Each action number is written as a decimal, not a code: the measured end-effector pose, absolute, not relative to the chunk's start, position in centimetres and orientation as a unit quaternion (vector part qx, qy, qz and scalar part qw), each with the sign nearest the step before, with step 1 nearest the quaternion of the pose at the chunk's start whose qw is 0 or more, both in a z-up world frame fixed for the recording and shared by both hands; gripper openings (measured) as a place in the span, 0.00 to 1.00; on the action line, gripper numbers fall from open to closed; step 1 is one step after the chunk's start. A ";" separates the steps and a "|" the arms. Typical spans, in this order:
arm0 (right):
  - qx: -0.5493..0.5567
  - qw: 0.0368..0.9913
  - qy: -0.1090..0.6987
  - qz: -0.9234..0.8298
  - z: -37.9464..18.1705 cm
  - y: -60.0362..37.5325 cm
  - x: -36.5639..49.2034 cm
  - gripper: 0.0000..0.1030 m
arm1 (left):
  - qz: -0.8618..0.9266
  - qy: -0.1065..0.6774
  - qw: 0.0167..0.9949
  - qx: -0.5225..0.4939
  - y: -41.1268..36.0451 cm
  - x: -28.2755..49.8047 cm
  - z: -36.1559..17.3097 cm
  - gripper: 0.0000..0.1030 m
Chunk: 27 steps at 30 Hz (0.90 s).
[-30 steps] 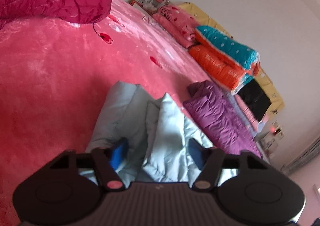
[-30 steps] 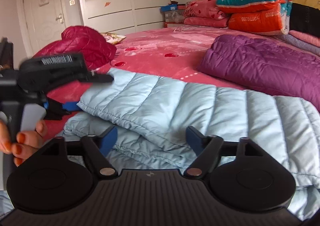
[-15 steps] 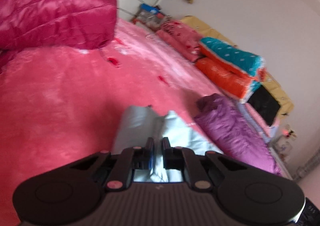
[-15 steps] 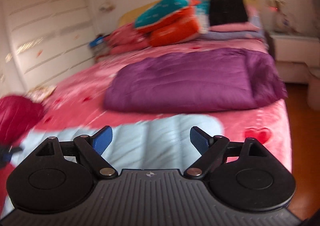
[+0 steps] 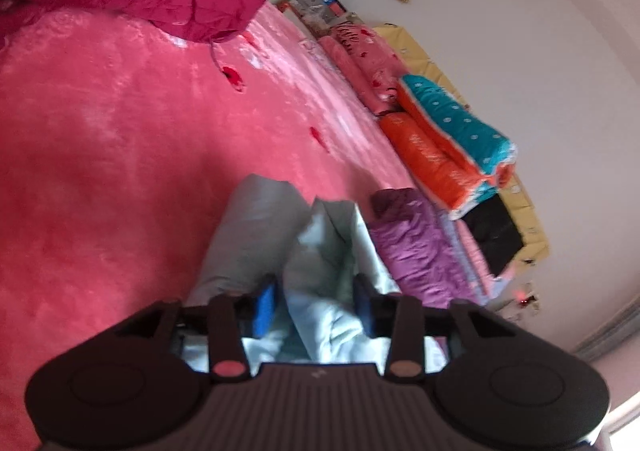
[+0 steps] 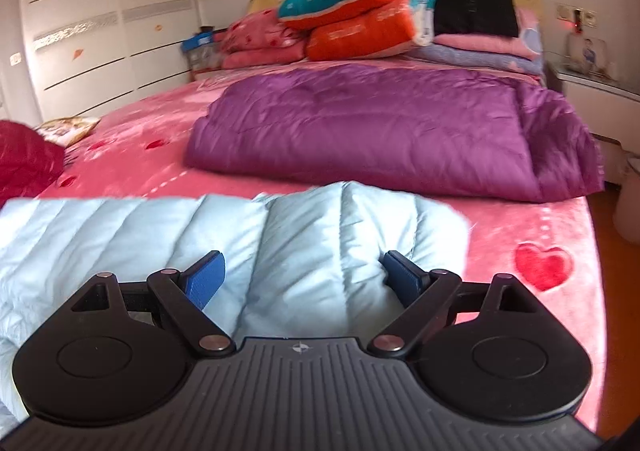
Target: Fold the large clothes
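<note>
— While half a second ago my left tool point(image 5: 316, 303) was pinched together, what is it doing now?
— It is spreading partway, a fold of the pale blue jacket point(image 5: 320, 251) bunching between its pads.
— And the right tool point(image 6: 302, 277)?
— It is gaping wide over the jacket point(image 6: 160, 227), which is lying on the pink bed point(image 6: 532, 219) beside the purple jacket point(image 6: 380, 131).

Left gripper point(image 5: 314, 307) is tilted, pointing forward and down, its blue pads point(image 5: 264, 305) standing apart with a fair gap between them (a fold of pale cloth sits in that gap, though the blur hides whether either pad touches it). Right gripper point(image 6: 302, 271) is held level and low, jaws spread wide, blue pads point(image 6: 206, 274) angled outward, nothing pinched between them. Both black bodies fill the bottom of their views.
</note>
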State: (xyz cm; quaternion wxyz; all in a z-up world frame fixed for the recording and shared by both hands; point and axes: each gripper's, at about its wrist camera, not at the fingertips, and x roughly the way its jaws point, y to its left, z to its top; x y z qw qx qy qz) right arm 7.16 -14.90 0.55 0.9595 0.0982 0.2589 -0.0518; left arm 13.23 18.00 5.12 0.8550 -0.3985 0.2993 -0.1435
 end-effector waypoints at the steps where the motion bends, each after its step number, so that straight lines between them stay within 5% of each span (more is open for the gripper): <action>1: 0.095 0.960 0.259 -0.046 0.4 -14.4 7.4 1.00 | -0.150 0.299 0.854 -0.398 17.8 13.1 5.1 0.46; 11: 0.031 0.962 0.269 -0.038 -1.3 -11.5 8.4 1.00 | -0.163 0.263 0.868 -0.389 17.6 12.3 6.3 0.75; 18: 0.030 0.959 0.280 -0.034 -1.6 -11.4 8.8 1.00 | -0.148 0.261 0.890 -0.344 16.6 12.4 6.8 0.76; 21: 0.030 0.958 0.282 -0.033 -1.3 -11.5 8.8 1.00 | -0.113 0.299 0.904 -0.285 15.5 13.2 6.4 0.63; 23: 0.030 0.958 0.282 -0.033 -1.2 -11.5 8.8 1.00 | -0.092 0.319 0.907 -0.258 15.2 13.5 6.0 0.41; 27: 0.032 0.958 0.282 -0.032 -1.3 -11.9 9.0 1.00 | -0.090 0.317 0.912 -0.243 15.4 13.3 6.0 0.19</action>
